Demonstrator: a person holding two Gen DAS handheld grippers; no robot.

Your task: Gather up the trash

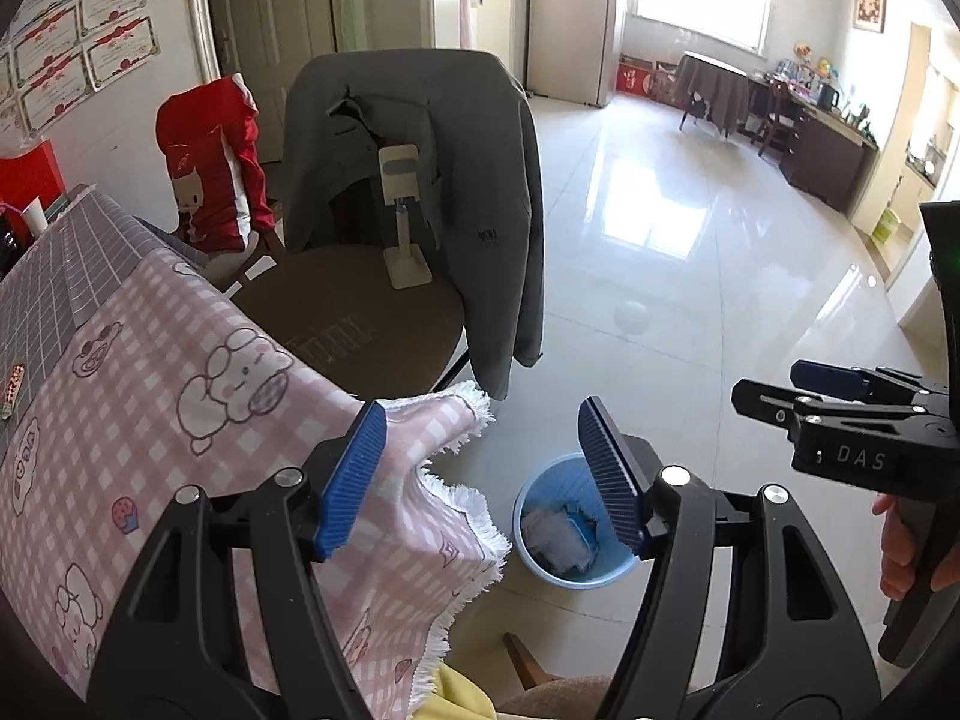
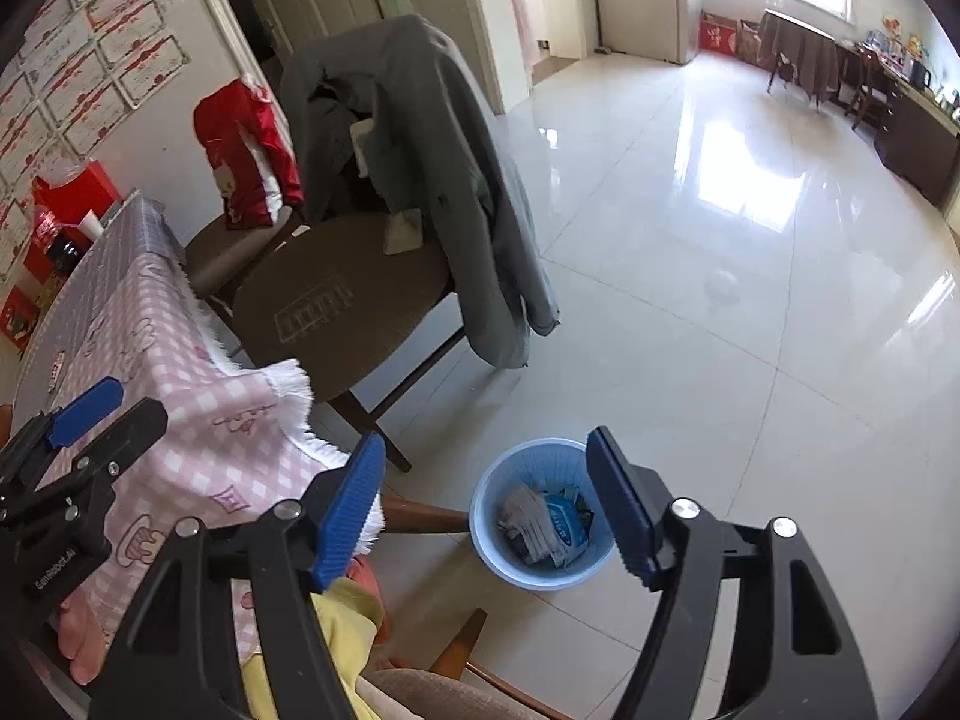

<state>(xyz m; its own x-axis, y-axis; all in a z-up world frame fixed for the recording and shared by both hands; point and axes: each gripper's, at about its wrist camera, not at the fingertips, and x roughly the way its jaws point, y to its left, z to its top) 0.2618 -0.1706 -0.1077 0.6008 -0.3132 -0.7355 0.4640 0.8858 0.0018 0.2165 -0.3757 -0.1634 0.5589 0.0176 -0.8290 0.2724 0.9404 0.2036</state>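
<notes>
A light blue trash bin (image 1: pixel 531 552) stands on the tiled floor by the table corner, with crumpled paper and a blue-and-white wrapper (image 1: pixel 567 534) inside. It also shows in the right wrist view (image 2: pixel 489 546), trash (image 2: pixel 552 525) in it. My left gripper (image 1: pixel 483 471) is open and empty, held high above the bin and the table corner. My right gripper (image 2: pixel 486 504) is open and empty above the bin. The right gripper also shows at the right in the left wrist view (image 1: pixel 774 390), the left gripper at the left in the right wrist view (image 2: pixel 114 405).
A table with a pink checked, fringed cloth (image 1: pixel 180 420) is at the left. A brown chair (image 1: pixel 360 312) with a grey jacket (image 1: pixel 456 192) and a white phone stand (image 1: pixel 402 210) is behind it. A second chair holds a red jacket (image 1: pixel 210 162). Another chair's edge (image 2: pixel 456 678) is below.
</notes>
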